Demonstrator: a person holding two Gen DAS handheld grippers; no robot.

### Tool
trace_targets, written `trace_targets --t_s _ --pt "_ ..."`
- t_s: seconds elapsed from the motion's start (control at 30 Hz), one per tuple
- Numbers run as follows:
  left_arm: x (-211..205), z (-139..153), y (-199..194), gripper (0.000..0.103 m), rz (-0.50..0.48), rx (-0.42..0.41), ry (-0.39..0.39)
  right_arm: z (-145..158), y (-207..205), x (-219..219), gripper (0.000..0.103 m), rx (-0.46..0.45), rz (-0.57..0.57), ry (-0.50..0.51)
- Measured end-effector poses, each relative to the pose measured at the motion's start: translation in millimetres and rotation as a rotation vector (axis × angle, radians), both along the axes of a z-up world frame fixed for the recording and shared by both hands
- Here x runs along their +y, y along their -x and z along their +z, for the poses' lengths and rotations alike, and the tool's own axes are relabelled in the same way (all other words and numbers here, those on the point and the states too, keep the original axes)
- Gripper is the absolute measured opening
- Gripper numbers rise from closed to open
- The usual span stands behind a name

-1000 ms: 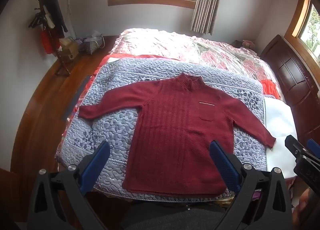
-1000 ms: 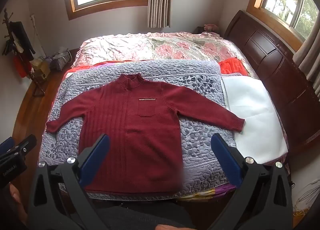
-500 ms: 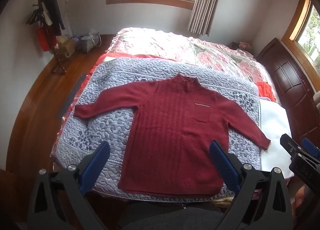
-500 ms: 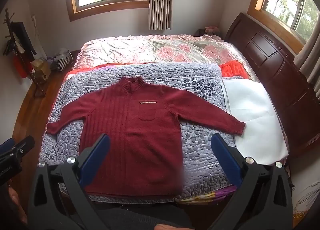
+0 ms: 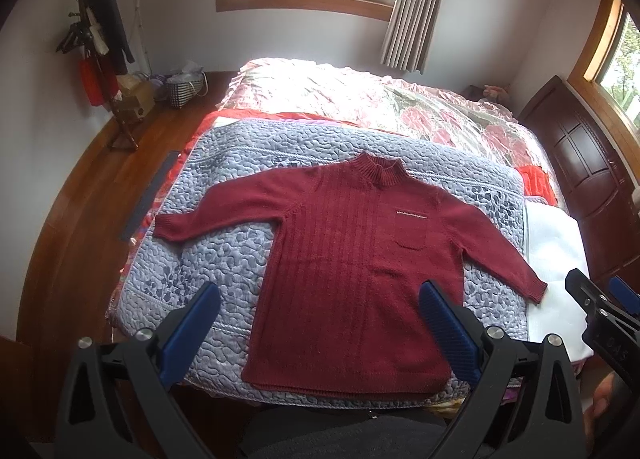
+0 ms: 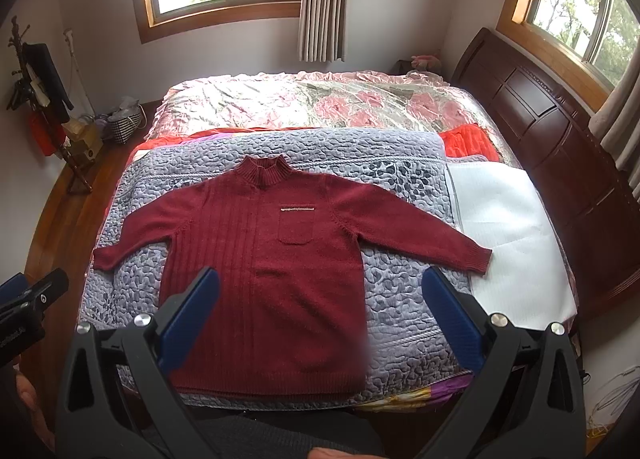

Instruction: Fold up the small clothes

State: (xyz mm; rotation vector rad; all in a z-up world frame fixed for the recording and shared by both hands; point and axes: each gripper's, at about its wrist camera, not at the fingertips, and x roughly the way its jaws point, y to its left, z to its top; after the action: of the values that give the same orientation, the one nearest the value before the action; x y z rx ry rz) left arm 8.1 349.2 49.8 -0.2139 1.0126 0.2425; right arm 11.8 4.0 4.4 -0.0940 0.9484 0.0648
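Red sweater (image 5: 356,259) flat on the quilt (image 5: 224,259) ahead of my claws.
Both claws, left (image 5: 320,323) and right (image 6: 320,319), gape wide, empty; white sheet (image 6: 516,251) beyond my right claw.

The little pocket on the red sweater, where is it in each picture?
Left wrist view: the pocket sits right of centre on the red sweater.
Right wrist view: the pocket sits near the picture's middle.
Shared landmark: the sweater's collar.
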Motion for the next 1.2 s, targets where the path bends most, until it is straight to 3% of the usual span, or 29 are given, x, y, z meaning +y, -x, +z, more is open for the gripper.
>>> trace_targets --t_s 1.2 --pt "-7 7 8 0.099 -0.024 -0.037 -0.004 4 11 -1 0.1 -0.007 -0.002 0.007"
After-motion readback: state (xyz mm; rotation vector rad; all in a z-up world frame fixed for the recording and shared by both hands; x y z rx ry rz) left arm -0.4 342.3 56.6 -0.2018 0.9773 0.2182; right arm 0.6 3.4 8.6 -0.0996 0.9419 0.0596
